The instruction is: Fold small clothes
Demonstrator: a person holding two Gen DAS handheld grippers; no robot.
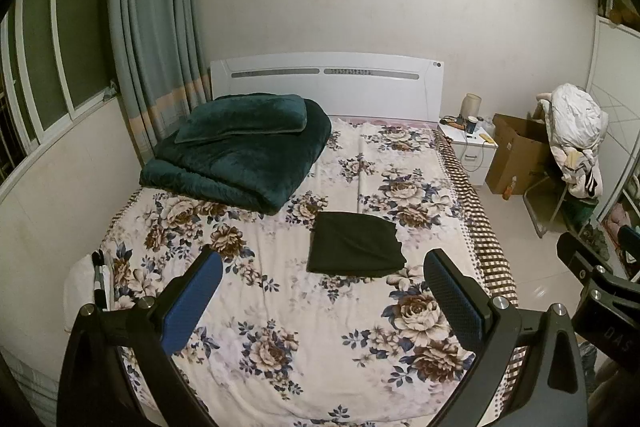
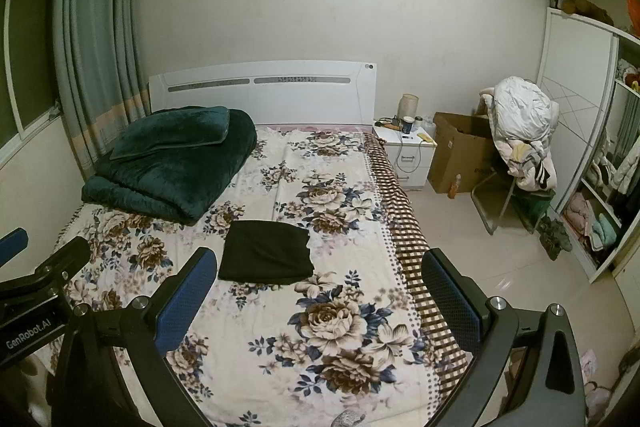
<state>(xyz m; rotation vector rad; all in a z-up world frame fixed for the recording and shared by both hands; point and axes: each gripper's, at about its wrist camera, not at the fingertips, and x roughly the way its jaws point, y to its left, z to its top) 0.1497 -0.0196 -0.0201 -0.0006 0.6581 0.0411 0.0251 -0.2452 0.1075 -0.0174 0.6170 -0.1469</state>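
Both grippers hovering, jaws spread wide, left gripper [image 1: 322, 301] and right gripper [image 2: 320, 301] empty | black garment [image 1: 355, 243] lying folded on floral bedspread [image 1: 280, 347] | likely soft, light; pinching a corner edge.

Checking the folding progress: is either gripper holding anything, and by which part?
Nothing is held. The left gripper and right gripper both hang open above the bed, clear of the folded black cloth garment.

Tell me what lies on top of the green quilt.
A matching green pillow rests on the folded green quilt. Whatever is beneath the quilt is covered.
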